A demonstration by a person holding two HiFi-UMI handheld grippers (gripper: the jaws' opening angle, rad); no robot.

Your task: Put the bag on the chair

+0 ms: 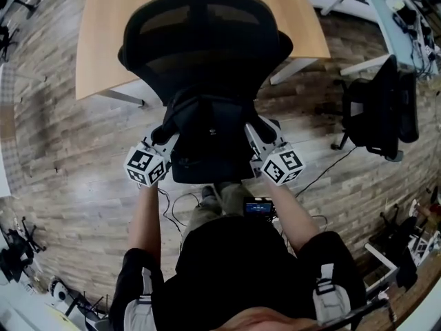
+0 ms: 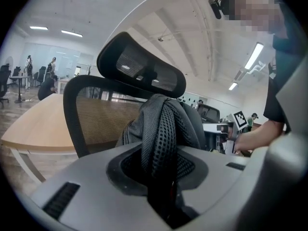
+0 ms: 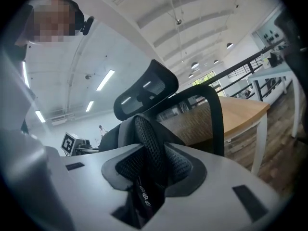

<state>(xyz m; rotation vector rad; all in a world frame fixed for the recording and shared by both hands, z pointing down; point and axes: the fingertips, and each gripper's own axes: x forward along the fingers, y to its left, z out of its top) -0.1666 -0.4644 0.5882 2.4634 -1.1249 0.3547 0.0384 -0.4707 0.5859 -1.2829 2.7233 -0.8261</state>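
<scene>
Grippers gripped the black bag (image 1: 207,143) near the person: left gripper (image 1: 164,140) clamped on a mesh strap (image 2: 161,129), right gripper (image 1: 256,142) on the other strap (image 3: 149,143). The bag was over the chair (image 1: 207,47) seat, with the wooden table (image 1: 103,33) beyond.

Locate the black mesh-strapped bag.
Head view, centre: the bag is over the seat of the black mesh office chair, its straps gripped by the left claw and right claw.

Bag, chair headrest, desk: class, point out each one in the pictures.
bag (image 2: 166,129), left gripper view, on its mesh strap
chair headrest (image 2: 142,69), left gripper view, middle of its mesh panel
desk (image 1: 103,40), head view, bare left part of its top
</scene>
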